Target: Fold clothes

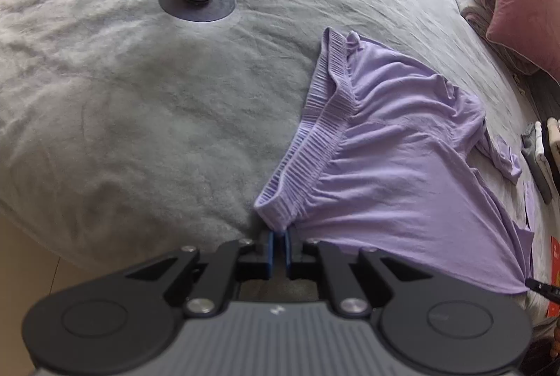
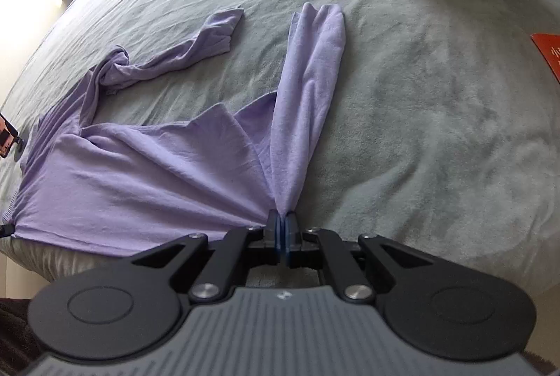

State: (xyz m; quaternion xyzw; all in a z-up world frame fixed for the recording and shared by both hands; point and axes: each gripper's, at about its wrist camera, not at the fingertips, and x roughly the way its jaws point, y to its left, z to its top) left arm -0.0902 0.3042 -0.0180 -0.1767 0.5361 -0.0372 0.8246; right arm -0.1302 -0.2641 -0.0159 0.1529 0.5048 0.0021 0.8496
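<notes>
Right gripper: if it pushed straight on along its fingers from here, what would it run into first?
The right gripper is already shut on the lilac trousers, so it would meet their bunched leg lying straight ahead, with the grey bedcover right beneath. Depth is hard to judge in this view.

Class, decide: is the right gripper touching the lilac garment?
Touching. The right wrist view shows the right gripper pinching the lilac garment, fabric fanning out from between its closed fingers.

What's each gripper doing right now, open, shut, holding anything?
Left gripper: shut on the purple garment, at its ribbed waistband corner.
Right gripper: shut on the same garment, pinching bunched fabric.
</notes>
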